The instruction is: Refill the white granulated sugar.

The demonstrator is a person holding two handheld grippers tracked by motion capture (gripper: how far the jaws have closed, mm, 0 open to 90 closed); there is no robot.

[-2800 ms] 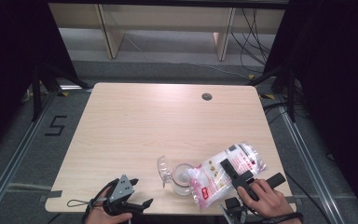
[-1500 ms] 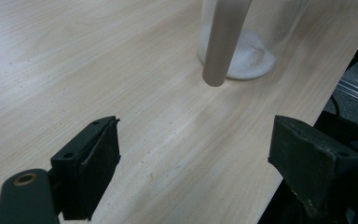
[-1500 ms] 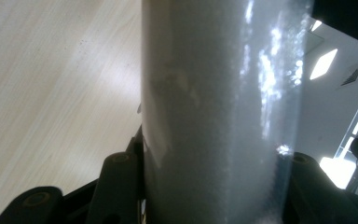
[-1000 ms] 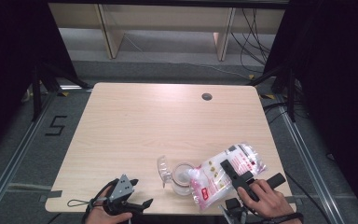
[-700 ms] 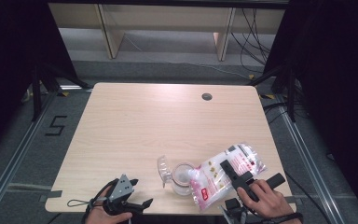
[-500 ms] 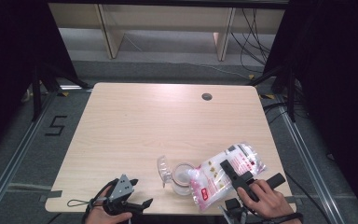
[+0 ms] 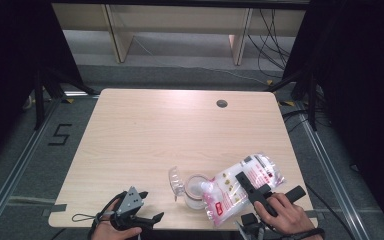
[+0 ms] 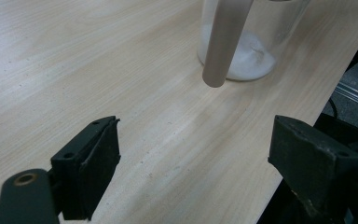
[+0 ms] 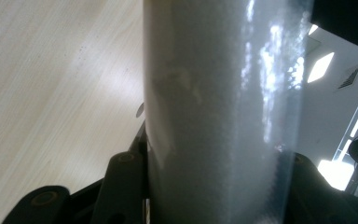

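Observation:
A clear plastic bag (image 7: 252,175) of white powder with red print lies tilted at the table's front right, its mouth over a clear jar (image 7: 196,192). My right gripper (image 7: 245,183) is shut on the bag, which in the right gripper view stands as a white column (image 9: 214,93) between the jaws. The jar (image 8: 256,51) holds some white powder, and its open lid (image 7: 176,181) stands on edge at its left. My left gripper (image 7: 150,205) rests at the front edge, left of the jar. Its jaws are wide apart (image 8: 196,154) with nothing between them.
The light wooden table (image 7: 155,130) has a round cable hole (image 7: 222,103) at the back right. Both hands rest at the front edge. Metal floor rails run along both sides, and shelving legs and cables stand beyond the far edge.

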